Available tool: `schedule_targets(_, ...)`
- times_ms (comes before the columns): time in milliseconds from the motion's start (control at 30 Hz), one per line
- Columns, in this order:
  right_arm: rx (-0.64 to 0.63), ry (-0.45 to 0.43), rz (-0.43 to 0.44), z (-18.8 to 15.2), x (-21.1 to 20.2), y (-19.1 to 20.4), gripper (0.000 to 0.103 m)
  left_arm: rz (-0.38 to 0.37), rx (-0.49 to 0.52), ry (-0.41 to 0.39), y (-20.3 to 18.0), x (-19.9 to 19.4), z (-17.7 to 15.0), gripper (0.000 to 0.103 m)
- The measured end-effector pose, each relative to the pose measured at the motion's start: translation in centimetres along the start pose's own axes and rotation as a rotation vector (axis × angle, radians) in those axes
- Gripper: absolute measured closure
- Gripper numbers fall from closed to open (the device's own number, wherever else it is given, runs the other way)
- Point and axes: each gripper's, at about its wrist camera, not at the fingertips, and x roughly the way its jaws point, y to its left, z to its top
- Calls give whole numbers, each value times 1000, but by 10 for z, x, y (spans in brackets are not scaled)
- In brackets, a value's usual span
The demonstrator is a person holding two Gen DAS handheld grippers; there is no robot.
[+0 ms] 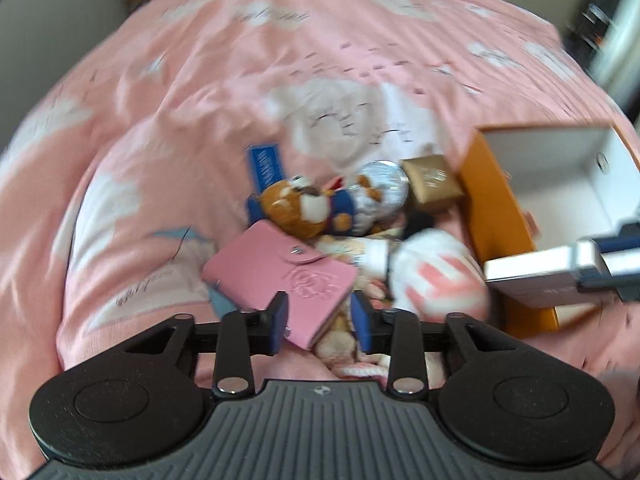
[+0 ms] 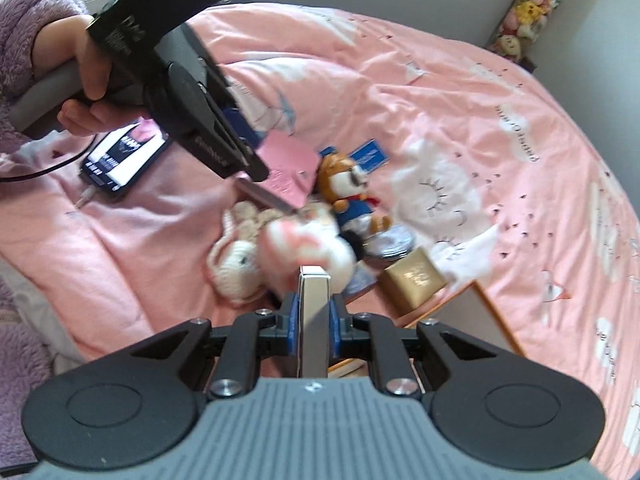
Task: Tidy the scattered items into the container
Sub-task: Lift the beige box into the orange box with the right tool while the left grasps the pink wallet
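A pile of small items lies on a pink bedspread: a pink wallet (image 1: 280,280), a brown plush dog (image 1: 304,210), a gold box (image 1: 432,184), a pink-striped white plush (image 1: 440,276) and a blue card (image 1: 266,166). My left gripper (image 1: 322,326) is open, its fingers on either side of the wallet's near corner. My right gripper (image 2: 313,326) is shut on a thin silver-white box (image 2: 314,320), also seen in the left wrist view (image 1: 536,276) over the near rim of the orange box (image 1: 492,216), which is open with a white inside.
A phone (image 2: 124,158) with a cable lies on the bedspread at the left. A crocheted white toy (image 2: 236,264) lies beside the pile. A shelf of plush toys (image 2: 524,12) stands by the far wall. My hand in a purple sleeve (image 2: 32,40) holds the left gripper.
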Motion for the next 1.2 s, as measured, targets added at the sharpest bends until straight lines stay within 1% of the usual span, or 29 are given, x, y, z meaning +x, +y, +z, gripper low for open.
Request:
schedule_targets(67, 16, -2, -20, -1, -1, -5, 85, -12, -72, 35, 12, 8, 6, 59)
schedule_targets(233, 86, -37, -68, 0, -1, -23, 85, -4, -248, 131, 36, 30, 14, 58)
schedule_targets(300, 113, -55, -83, -2, -2, -32, 85, -26, -302, 151, 44, 37, 13, 58)
schedule_targets(367, 138, -68, -90, -5, -5, -40, 85, -29, -342, 162, 48, 41, 14, 57)
schedule_targets(467, 168, -75, -115, -10, -9, -50, 85, -22, -392, 174, 52, 51, 15, 52)
schedule_targets(500, 178, -77, -126, -13, -10, -53, 85, -23, -405, 181, 52, 55, 15, 51)
schedule_targets(533, 192, -78, -134, -15, -12, -57, 85, -29, -419, 189, 53, 58, 14, 48)
schedule_targets(567, 205, -79, -141, -18, -15, -60, 85, -37, -432, 193, 54, 62, 13, 43)
schedule_targets(733, 250, -69, -167, -33, -19, -68, 85, -26, -468, 207, 56, 77, 16, 33)
schedule_targets(767, 260, -64, -171, -35, -19, -69, 85, -21, -474, 208, 56, 80, 16, 29)
schedule_targets(933, 313, -33, -187, -51, -12, -79, 85, -4, -502, 186, 52, 91, 18, 21)
schedule_targets(1000, 345, -15, -186, -59, -7, -84, 85, 9, -507, 165, 49, 92, 17, 22)
schedule_targets(1033, 369, -6, -185, -64, -6, -88, 85, 19, -509, 152, 48, 90, 17, 27)
schedule_targets(1067, 396, 1, -183, -70, -5, -93, 85, 31, -509, 134, 47, 87, 15, 34)
schedule_targets(1100, 426, 8, -178, -75, -4, -98, 85, 37, -516, 111, 48, 82, 14, 38)
schedule_targets(1167, 501, 22, -154, -88, -2, -109, 85, 26, -527, 75, 51, 74, 11, 51)
schedule_targets(1200, 545, 31, -134, -95, 1, -115, 85, 16, -534, 58, 54, 71, 10, 54)
